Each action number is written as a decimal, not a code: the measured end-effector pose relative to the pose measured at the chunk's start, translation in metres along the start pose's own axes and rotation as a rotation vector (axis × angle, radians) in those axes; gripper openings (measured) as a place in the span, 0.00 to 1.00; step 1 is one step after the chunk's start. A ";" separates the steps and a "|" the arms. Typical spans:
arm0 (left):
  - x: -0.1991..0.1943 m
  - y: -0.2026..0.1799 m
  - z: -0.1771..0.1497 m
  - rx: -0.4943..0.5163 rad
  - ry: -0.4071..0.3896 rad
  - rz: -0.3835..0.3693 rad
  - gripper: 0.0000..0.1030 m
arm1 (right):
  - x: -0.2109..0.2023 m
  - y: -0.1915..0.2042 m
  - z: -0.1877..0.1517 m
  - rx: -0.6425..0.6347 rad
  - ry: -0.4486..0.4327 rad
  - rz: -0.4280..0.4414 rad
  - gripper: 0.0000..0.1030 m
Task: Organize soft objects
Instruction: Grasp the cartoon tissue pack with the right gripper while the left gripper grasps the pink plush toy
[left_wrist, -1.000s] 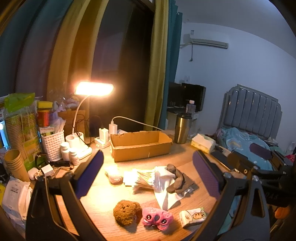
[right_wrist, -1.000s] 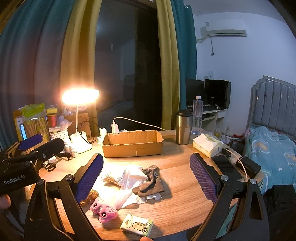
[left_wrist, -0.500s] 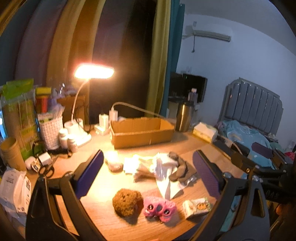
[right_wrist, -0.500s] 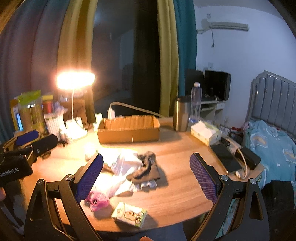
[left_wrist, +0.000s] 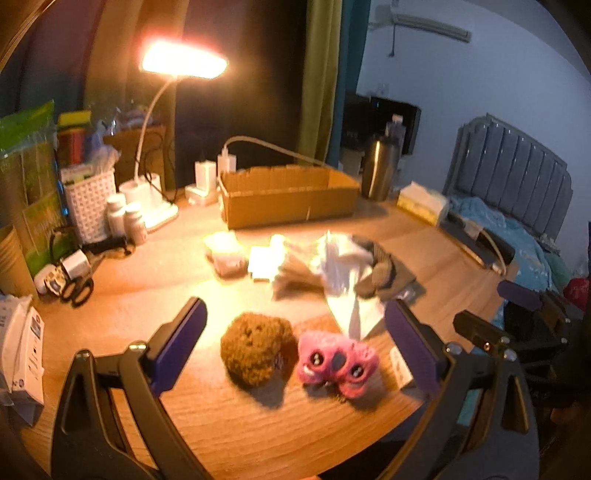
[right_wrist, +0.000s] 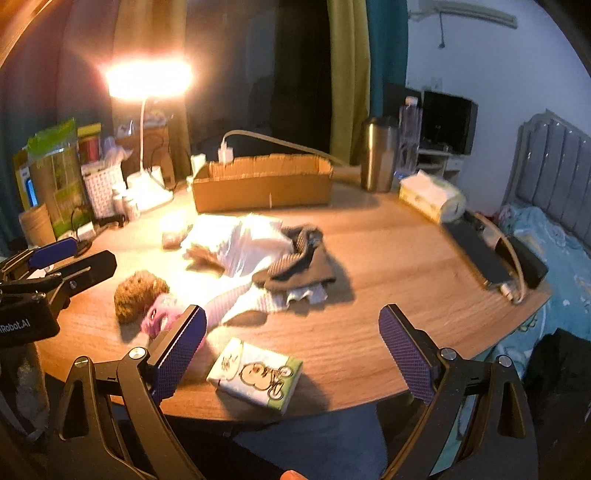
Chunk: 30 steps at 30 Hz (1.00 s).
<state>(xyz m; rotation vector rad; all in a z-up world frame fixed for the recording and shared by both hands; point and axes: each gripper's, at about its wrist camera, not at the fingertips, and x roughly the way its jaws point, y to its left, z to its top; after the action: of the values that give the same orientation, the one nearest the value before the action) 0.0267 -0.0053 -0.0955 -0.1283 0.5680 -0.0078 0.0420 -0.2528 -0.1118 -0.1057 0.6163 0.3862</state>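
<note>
A brown fuzzy ball (left_wrist: 255, 347) and a pink plush toy (left_wrist: 338, 360) lie at the table's near edge, between the open fingers of my left gripper (left_wrist: 297, 350), which hovers just above them. A tissue pack (right_wrist: 256, 373) lies by my open, empty right gripper (right_wrist: 295, 350). Grey knit socks (right_wrist: 299, 264) rest on white plastic bags (right_wrist: 247, 243) mid-table. An open cardboard box (left_wrist: 288, 194) stands behind them. The brown ball (right_wrist: 138, 291) and pink plush (right_wrist: 160, 315) also show in the right wrist view.
A lit desk lamp (left_wrist: 183, 64), white basket (left_wrist: 88, 203), pill bottles (left_wrist: 125, 219) and scissors (left_wrist: 77, 290) crowd the left. A steel tumbler (right_wrist: 378, 158), tissue box (right_wrist: 430, 197) and phone with cable (right_wrist: 480, 254) sit on the right. A bed (left_wrist: 517, 206) lies beyond.
Both grippers have tilted down and moved closer to the table. The brown ball and pink plush now sit between the left fingers; the tissue pack is nearer the right gripper.
</note>
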 end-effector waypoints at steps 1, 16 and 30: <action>0.003 0.001 -0.003 0.001 0.014 0.001 0.95 | 0.005 0.001 -0.003 0.001 0.017 0.006 0.94; 0.036 -0.006 -0.028 0.058 0.152 -0.017 0.95 | 0.051 0.005 -0.025 0.016 0.192 0.079 0.94; 0.067 -0.032 -0.027 0.132 0.246 -0.058 0.94 | 0.061 -0.008 -0.027 -0.004 0.181 0.123 0.81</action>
<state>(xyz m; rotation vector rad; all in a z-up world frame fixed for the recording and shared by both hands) 0.0695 -0.0427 -0.1497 -0.0152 0.8074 -0.1187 0.0758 -0.2464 -0.1694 -0.1080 0.8035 0.5001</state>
